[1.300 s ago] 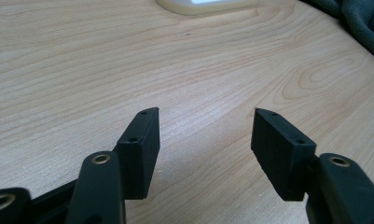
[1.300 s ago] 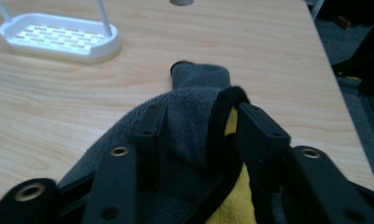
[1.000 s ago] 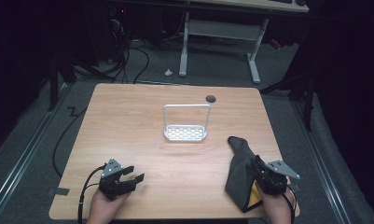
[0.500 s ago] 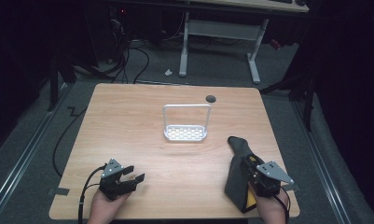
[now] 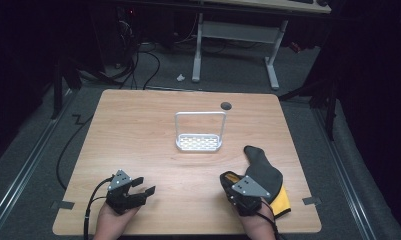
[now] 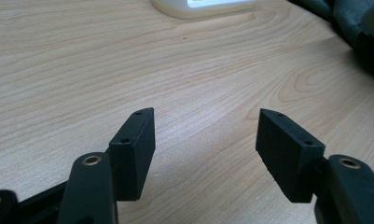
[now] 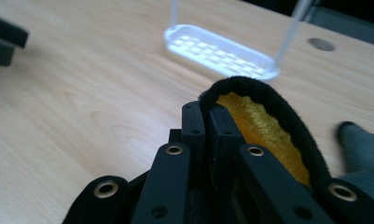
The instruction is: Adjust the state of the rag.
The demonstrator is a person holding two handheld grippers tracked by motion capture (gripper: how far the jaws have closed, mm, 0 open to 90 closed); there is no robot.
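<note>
A black sock-like fabric piece [image 5: 264, 170] with a yellow lining [image 7: 264, 126] lies on the wooden table [image 5: 153, 125] at the front right. My right gripper [image 5: 228, 180] is shut on its black cuff edge [image 7: 250, 86], and the cuff arches up beside the jaws. My left gripper [image 5: 144, 185] rests at the front left, apart from the fabric. Its jaws have just been opening and stand wide, with only bare wood between the pads [image 6: 133, 144]. The fabric's dark toe end [image 6: 357, 23] shows at the far right of the left gripper view.
A small white wire-handled rack [image 5: 199, 142] stands mid-table, beyond both grippers, also seen as the white rack [image 7: 219, 49]. A round cable hole [image 5: 226, 105] sits behind it. The left gripper's jaw [image 7: 5, 39] shows at the right gripper view's left edge.
My right gripper has moved left along the table's front, pulling the fabric's cuff with it. The left hand has stayed in place and its jaws look slightly wider.
</note>
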